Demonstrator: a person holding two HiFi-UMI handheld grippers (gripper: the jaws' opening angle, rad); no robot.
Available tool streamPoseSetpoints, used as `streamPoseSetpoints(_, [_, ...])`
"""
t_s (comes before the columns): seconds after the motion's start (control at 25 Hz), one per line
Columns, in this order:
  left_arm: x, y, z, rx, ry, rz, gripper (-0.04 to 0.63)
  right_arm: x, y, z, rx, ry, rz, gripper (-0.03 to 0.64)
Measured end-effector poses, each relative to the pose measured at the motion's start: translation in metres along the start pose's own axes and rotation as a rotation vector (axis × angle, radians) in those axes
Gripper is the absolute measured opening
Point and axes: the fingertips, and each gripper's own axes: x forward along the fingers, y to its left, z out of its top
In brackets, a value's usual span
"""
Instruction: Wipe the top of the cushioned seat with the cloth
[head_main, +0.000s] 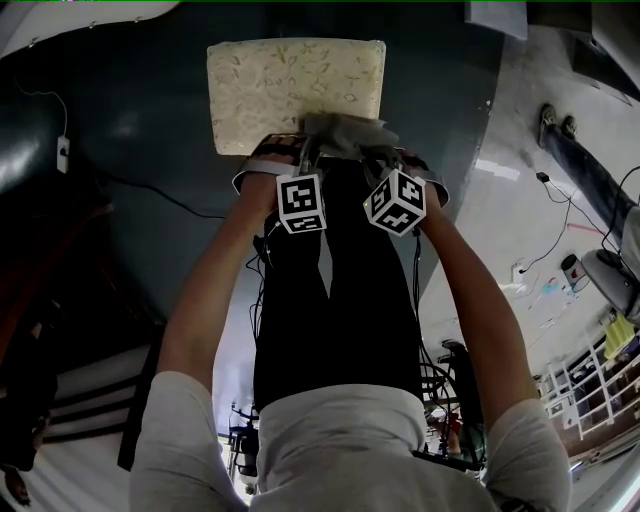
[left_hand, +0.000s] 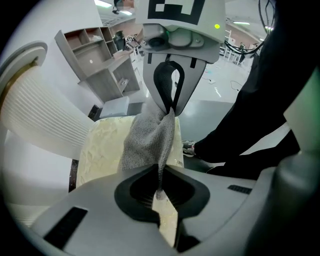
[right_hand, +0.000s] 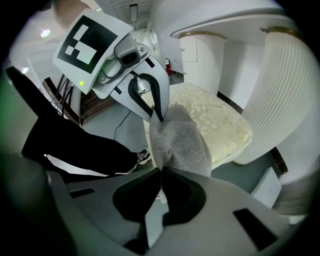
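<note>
A grey knitted cloth hangs stretched between my two grippers at the near edge of the cream patterned cushioned seat. My left gripper is shut on one end of the cloth, with the seat below and beyond it. My right gripper is shut on the other end of the cloth, beside the seat. In the head view the left gripper and right gripper sit close together at the seat's front edge.
The seat stands on a dark round floor area. White ribbed columns rise beside the seat. A grey shelf unit stands further back. Cables lie on the pale floor at the right. The person's dark trouser legs are just behind the grippers.
</note>
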Motion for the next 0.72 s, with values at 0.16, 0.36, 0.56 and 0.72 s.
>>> streamPoseSetpoints(0.16, [0.001, -0.015, -0.002, 0.01, -0.003, -0.015, 0.031, 0.005, 0.014, -0.005, 0.01, 0.008, 0.014, 0.015])
streamPoseSetpoints(0.36, [0.001, -0.019, -0.005, -0.024, -0.015, -0.014, 0.031, 0.008, 0.02, -0.005, 0.008, 0.011, 0.018, 0.015])
streamPoseSetpoints(0.56, [-0.003, -0.021, -0.01, -0.025, 0.008, -0.003, 0.031, 0.006, 0.022, -0.001, 0.002, 0.012, 0.027, 0.015])
streamPoseSetpoints(0.72, [-0.007, -0.019, -0.028, -0.043, 0.011, 0.02, 0.031, 0.01, 0.024, 0.013, -0.012, 0.01, 0.03, 0.015])
